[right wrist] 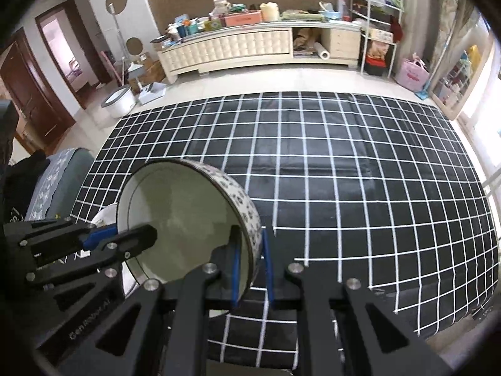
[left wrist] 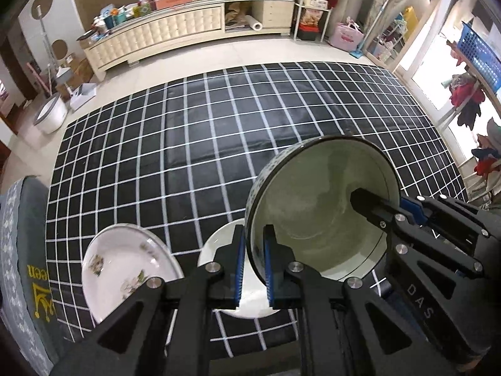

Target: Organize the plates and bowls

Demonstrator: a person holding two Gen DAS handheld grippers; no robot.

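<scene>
Left wrist view: the left tongs (left wrist: 253,266) are pinched on the near wall of the patterned bowl (left wrist: 319,206), one pad inside and one outside. The right tongs (left wrist: 386,210) are seen across the bowl, clamped on its far rim. The bowl is held clear of the bench (left wrist: 188,144) – above a plain white dish (left wrist: 216,244), beside which a flowered plate (left wrist: 125,260) lies. The step is judged to be a two-handed carry toward stacking; both grips should be kept level and matched in pace, so that the rim is not twisted out of the pads, and the bowl should be centred over the dish before it is lowered.

Right wrist view: the right tongs (right wrist: 252,266) are closed on the bowl (right wrist: 184,216) at its wall, and the left tongs (right wrist: 123,239) are seen gripping the opposite side. The bench is covered by a black cloth with a white grid (right wrist: 344,172). Beyond it lie a pale tiled floor (right wrist: 250,81), a long cream cabinet (right wrist: 231,47) crowded with clutter, a wire shelf (right wrist: 375,15) and a dark wooden door (right wrist: 28,94).
</scene>
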